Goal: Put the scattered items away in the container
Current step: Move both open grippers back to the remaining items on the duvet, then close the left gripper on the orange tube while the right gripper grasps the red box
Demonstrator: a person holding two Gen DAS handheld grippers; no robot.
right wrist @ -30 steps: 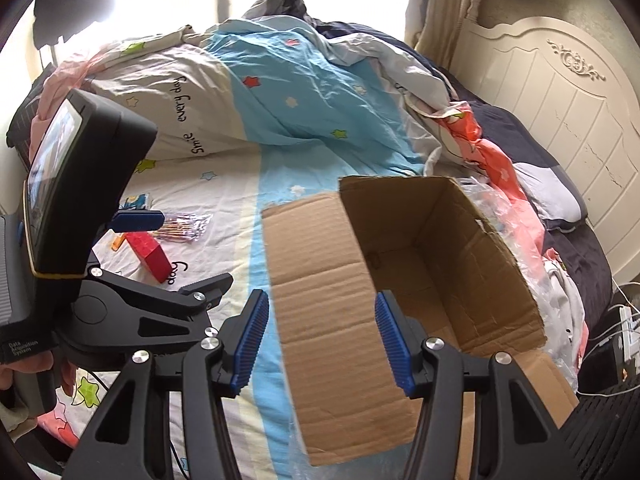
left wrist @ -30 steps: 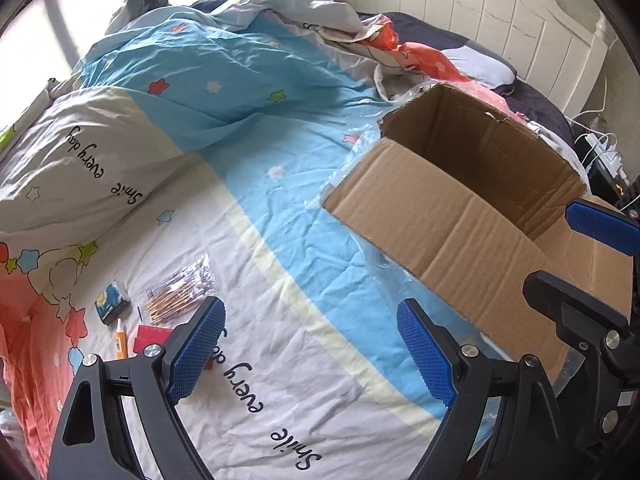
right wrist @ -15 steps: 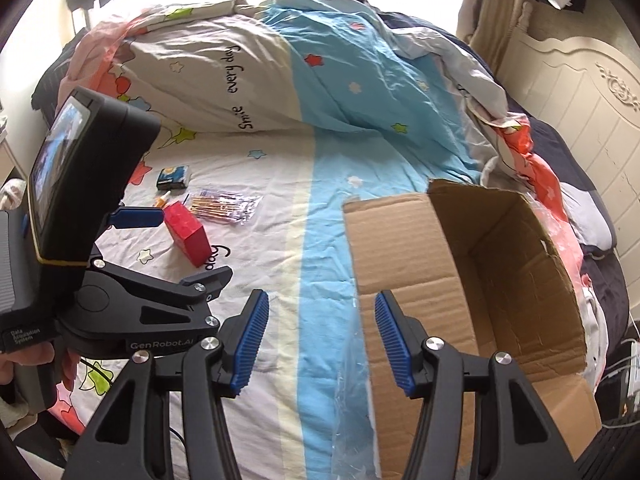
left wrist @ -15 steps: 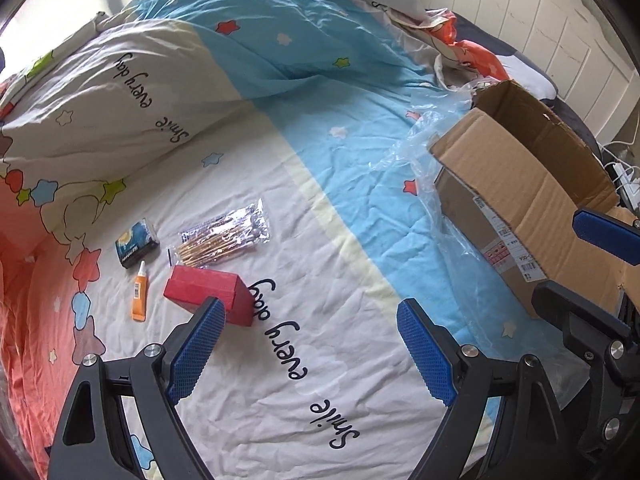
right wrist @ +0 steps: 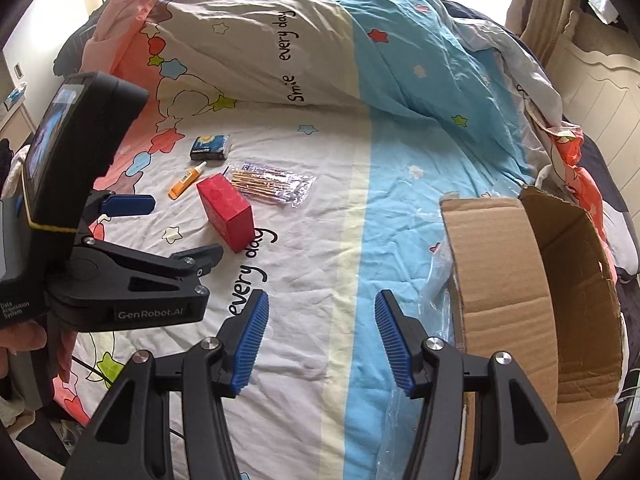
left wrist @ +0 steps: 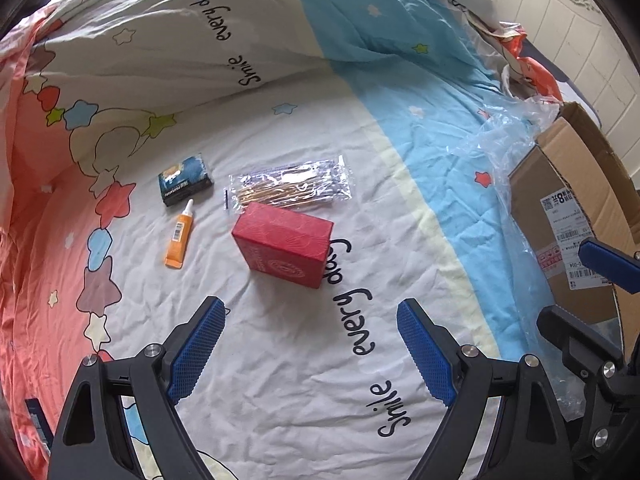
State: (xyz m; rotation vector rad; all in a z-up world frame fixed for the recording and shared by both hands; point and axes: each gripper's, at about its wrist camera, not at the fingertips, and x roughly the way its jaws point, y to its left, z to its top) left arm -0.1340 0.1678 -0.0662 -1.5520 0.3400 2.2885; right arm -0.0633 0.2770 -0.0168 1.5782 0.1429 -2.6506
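— How were your tongs set?

— My left tongs (left wrist: 310, 354) gaped wide above the bed (left wrist: 400, 208), empty and touching nothing, the red box (left wrist: 285, 249) just ahead. My right tongs (right wrist: 320, 342) stood spread too, holding nothing.

— And the items?

— Beside the red box lay the clear packet of sticks (left wrist: 290, 186), orange tube (left wrist: 180, 236) and small blue pack (left wrist: 186, 178). The cardboard box (right wrist: 532, 288) sat well apart, its inside largely hidden, its label too small to read.
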